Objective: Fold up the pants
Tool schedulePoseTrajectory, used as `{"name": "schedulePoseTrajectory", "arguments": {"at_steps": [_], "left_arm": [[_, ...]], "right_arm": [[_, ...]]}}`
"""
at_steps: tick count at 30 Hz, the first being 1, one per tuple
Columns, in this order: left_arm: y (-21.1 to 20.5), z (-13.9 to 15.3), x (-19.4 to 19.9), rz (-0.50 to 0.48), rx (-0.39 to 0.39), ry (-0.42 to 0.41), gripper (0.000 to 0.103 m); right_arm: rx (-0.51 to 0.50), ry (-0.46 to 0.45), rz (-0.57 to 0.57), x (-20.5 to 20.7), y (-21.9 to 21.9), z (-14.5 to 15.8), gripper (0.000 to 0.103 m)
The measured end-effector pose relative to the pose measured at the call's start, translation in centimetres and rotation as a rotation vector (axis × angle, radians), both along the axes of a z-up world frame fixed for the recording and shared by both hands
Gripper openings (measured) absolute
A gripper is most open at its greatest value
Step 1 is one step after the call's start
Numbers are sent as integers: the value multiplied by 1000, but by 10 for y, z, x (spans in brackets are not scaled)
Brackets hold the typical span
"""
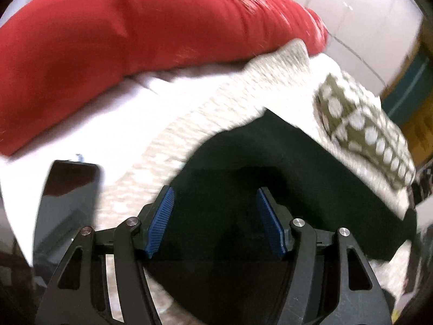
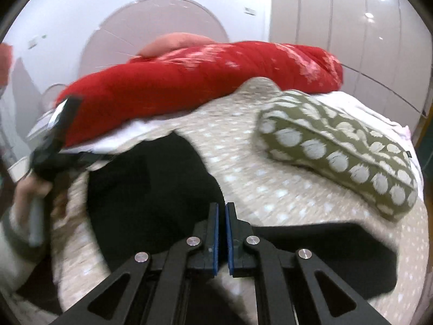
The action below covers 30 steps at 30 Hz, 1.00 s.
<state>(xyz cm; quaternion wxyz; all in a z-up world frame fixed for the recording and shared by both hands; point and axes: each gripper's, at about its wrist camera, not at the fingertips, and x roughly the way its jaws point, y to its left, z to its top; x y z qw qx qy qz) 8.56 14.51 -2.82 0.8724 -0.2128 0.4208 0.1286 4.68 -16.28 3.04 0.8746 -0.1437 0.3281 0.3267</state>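
Observation:
Black pants lie on a beige dotted bedspread. In the left wrist view my left gripper is open over the pants, blue pads wide apart, nothing between them. In the right wrist view the pants spread to the left and right of my right gripper. Its blue pads are nearly together, with a thin gap. Whether any cloth is pinched there is not visible. The left gripper shows at far left, held by a hand.
A long red pillow lies across the back of the bed. An olive pillow with white dots lies at the right, also seen in the left wrist view. A dark phone lies at the left. White wardrobe doors stand behind.

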Motion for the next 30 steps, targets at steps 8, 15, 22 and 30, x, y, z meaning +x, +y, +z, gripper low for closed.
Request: {"name": "schedulePoseTrajectory", "arguments": {"at_steps": [8, 15, 22, 30], "left_arm": [[33, 16, -51, 94, -2, -45, 63], [53, 13, -78, 155, -28, -46, 63], [41, 20, -79, 128, 7, -62, 63], [-17, 5, -61, -25, 53, -12, 63]], "right_arm": [[34, 242, 65, -87, 11, -70, 4], [169, 196, 13, -85, 8, -44, 15], [252, 212, -69, -57, 20, -47, 33], [220, 314, -72, -59, 35, -85, 34]]}}
